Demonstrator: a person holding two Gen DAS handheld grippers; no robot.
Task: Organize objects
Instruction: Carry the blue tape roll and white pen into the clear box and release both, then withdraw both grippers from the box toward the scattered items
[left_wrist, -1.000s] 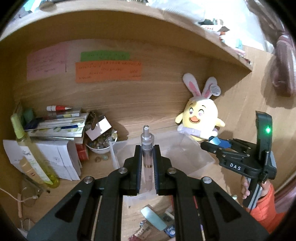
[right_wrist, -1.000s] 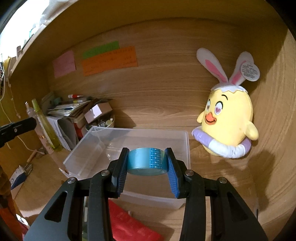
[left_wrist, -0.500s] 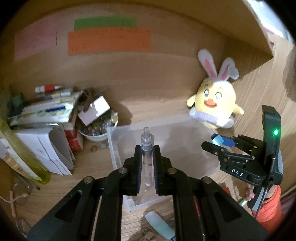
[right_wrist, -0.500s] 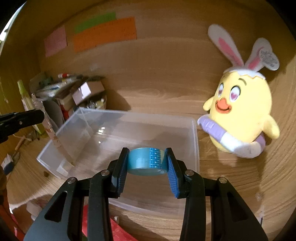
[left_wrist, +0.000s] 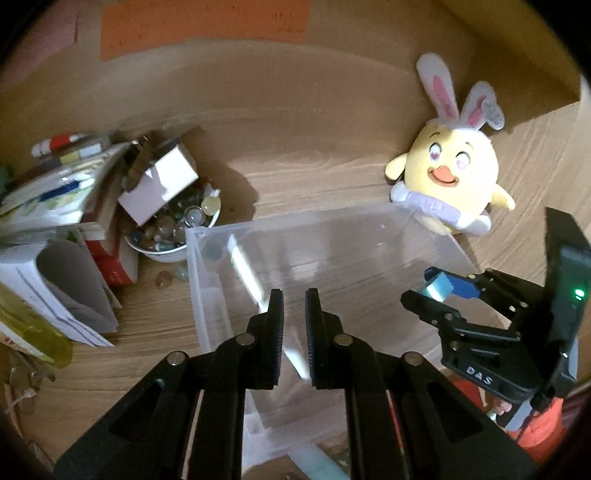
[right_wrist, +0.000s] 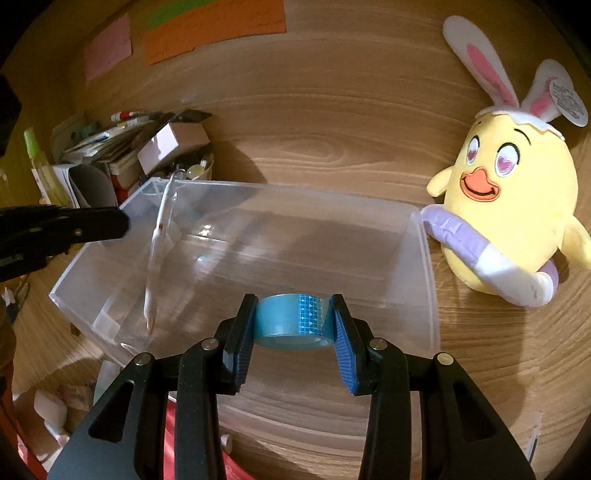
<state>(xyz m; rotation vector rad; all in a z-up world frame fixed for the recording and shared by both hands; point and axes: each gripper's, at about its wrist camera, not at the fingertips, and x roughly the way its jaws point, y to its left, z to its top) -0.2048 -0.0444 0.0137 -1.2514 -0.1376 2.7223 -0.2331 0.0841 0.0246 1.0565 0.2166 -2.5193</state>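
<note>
Tape roll: a blue tape roll (right_wrist: 293, 319) is sitting between the right tool's two pads, over the near edge of the clear plastic bin (right_wrist: 424, 266); in the left wrist view it is showing as a blue sliver (left_wrist: 439, 286) at the tool's tip.
Right tool: the right tool (right_wrist: 294, 325) is gripping the tape roll on both sides, its jaws spread to the roll's width.
Slim bottle: a thin clear tube-like bottle (right_wrist: 159, 254) is appearing blurred and tilted inside the bin's left part, clear of both tools; the left wrist view is showing it as a pale streak (left_wrist: 247, 273).
Left tool: the left tool (left_wrist: 294, 317) is hovering over the bin's near left part, its jaws parted by a narrow gap and gripping nothing.
Bin: it is resting on the wooden table (right_wrist: 332, 122), its far right corner touching the chick plush.
Chick plush: a yellow chick plush with bunny ears (right_wrist: 506, 192) is leaning at the far right.
Far left: a bowl of small stones (left_wrist: 173, 232) is sitting just beside the bin, near a stack of books and papers (left_wrist: 55, 206).
</note>
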